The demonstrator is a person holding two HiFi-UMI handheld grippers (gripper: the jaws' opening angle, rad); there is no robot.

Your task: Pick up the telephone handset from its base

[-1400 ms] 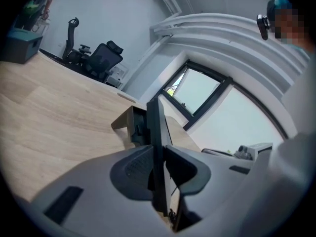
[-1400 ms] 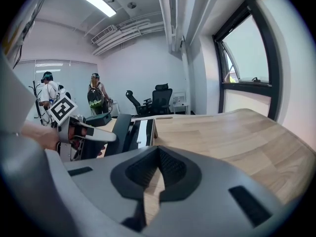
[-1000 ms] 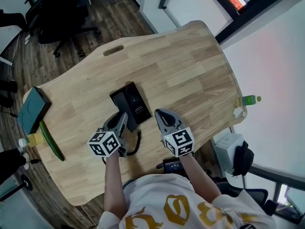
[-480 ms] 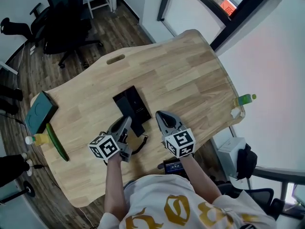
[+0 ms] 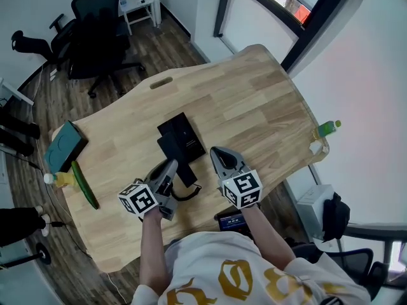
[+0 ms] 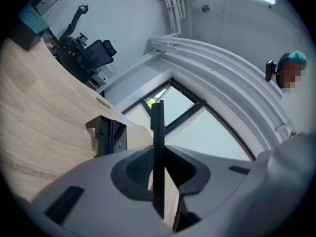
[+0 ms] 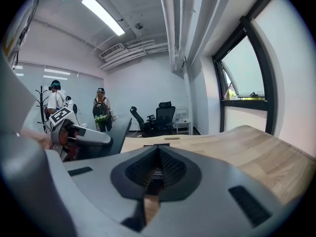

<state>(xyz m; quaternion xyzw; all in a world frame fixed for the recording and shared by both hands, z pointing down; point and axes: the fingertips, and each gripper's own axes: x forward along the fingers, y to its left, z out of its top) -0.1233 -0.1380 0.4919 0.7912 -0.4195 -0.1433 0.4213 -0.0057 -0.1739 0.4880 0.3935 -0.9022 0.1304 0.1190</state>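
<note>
Left gripper (image 5: 170, 168) grasping the telephone handset (image 5: 188, 171); right gripper (image 5: 219, 155) clenched on nothing.

In the left gripper view the left gripper's (image 6: 158, 168) jaws stand a little apart, clamped on the thin black handset (image 6: 158, 132), which shows edge-on with its lower end hidden behind them. The base (image 6: 109, 135) sits on the table (image 6: 34, 117) at the handset's 9 o'clock. In its own view the right gripper's (image 7: 158, 171) pads meet. A green bottle (image 5: 328, 129) stands at the table's 3 o'clock edge, its contents unreadable.
</note>
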